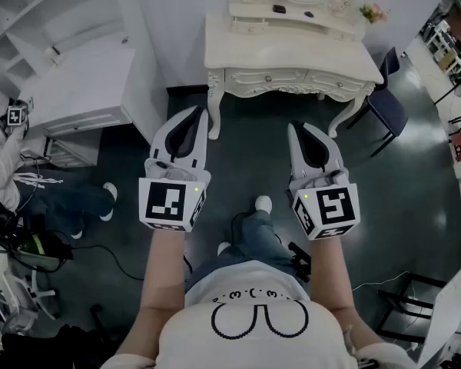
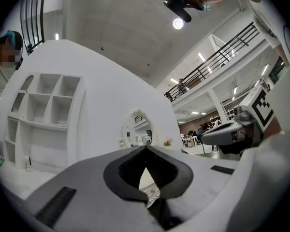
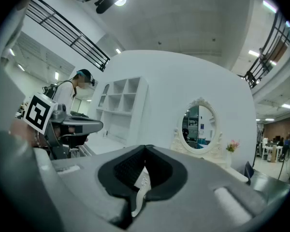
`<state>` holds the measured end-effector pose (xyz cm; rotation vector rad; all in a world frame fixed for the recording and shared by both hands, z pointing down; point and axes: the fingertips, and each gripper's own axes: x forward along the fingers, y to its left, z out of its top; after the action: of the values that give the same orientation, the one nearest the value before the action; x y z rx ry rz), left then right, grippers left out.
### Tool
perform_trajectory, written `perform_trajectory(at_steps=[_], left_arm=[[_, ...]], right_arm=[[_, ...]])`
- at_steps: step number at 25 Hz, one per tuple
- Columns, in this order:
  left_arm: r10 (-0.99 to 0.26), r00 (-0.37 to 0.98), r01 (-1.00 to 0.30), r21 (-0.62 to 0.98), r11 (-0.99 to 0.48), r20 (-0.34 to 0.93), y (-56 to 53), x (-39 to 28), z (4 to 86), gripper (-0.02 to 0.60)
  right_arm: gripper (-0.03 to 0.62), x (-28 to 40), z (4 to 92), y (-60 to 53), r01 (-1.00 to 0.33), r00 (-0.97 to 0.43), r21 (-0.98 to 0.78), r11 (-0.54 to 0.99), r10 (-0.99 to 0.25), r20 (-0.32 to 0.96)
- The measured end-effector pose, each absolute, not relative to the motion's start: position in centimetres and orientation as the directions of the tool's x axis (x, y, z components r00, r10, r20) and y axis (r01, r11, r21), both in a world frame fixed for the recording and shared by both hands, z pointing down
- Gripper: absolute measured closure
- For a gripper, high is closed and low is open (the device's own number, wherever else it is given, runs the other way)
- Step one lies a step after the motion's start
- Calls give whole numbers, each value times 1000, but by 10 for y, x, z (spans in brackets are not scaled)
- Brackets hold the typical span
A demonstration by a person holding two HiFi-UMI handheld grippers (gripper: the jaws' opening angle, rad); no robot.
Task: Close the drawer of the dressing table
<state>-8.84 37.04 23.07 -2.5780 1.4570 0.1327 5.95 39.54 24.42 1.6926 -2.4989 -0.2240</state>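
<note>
The cream dressing table (image 1: 292, 48) with its oval mirror (image 3: 199, 125) stands against the far wall. Its carved drawer front (image 1: 290, 78) with small knobs shows just below the tabletop's front edge; from above I cannot tell how far out it stands. Both grippers hover over the dark floor, short of the table. My left gripper (image 1: 197, 114) is shut with nothing in it, its tips meeting in the left gripper view (image 2: 146, 149). My right gripper (image 1: 296, 127) is shut and empty too, its tips together in the right gripper view (image 3: 145, 148).
A white shelving unit (image 1: 77, 75) stands left of the table. A dark blue chair (image 1: 388, 106) sits at the table's right. Another person (image 1: 0, 152) with grippers stands at the far left, with cables (image 1: 100, 256) on the floor. Pink flowers (image 1: 373, 12) rest on the tabletop.
</note>
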Motion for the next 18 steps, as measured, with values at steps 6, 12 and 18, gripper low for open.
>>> perform_trajectory(at_steps=[6,12,18], left_arm=[[-839,520,-854,-88,-513,-157,366,-77,237,584],[-846,513,-858,-74,-508,-145,334,-57,249,584],[-864,488,-873,-72,-483,-127,271,-43,258,584]], right_arm=[[594,70,252,397,-907,-374,197,373,-927,30],[594,91,261,365,-906,-397,156,394,-918,18],[594,101,269,302,-887,-439,148,437,-898,21]])
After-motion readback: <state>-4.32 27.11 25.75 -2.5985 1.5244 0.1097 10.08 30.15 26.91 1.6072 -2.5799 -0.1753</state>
